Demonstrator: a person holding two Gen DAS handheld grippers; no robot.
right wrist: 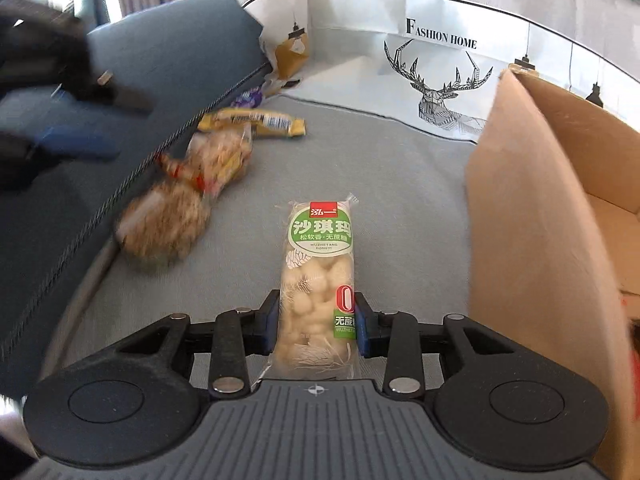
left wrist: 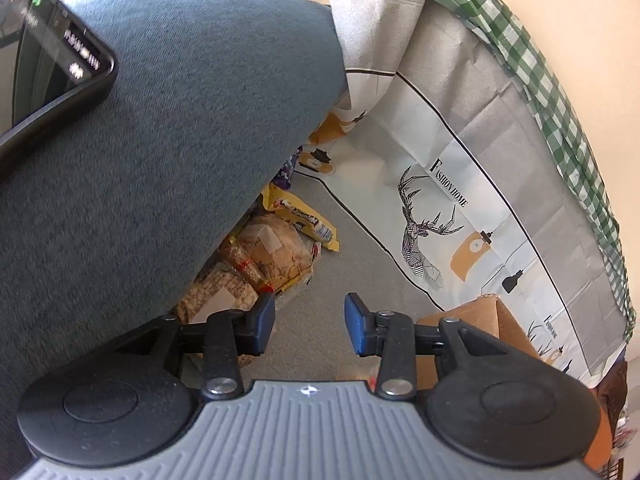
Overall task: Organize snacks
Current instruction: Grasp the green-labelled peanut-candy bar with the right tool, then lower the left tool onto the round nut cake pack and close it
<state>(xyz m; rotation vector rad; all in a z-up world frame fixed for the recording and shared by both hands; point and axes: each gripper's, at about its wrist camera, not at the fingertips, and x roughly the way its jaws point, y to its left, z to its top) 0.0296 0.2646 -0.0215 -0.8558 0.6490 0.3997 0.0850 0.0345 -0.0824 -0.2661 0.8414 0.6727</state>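
Note:
My right gripper [right wrist: 316, 320] is shut on a long clear snack pack with a green label [right wrist: 320, 256], its pads pressing the pack's two sides over the grey fabric surface. An open cardboard box [right wrist: 540, 200] stands just to the right of it. My left gripper [left wrist: 310, 324] is open with nothing between its blue pads, low over the grey surface. Ahead and to its left lies a pile of snacks: a yellow pack [left wrist: 304, 220] and clear bags of brown pieces [left wrist: 272, 248]. The right wrist view shows the same yellow pack [right wrist: 256, 122] and blurred clear bags [right wrist: 168, 224].
A blue-grey cushion [left wrist: 160, 140] fills the left and partly hides the pile. A phone [left wrist: 48, 60] lies on it. A cloth printed with a deer [left wrist: 424, 232] rises behind, with green checked fabric [left wrist: 540, 80] above. The box corner [left wrist: 480, 320] is near my left gripper.

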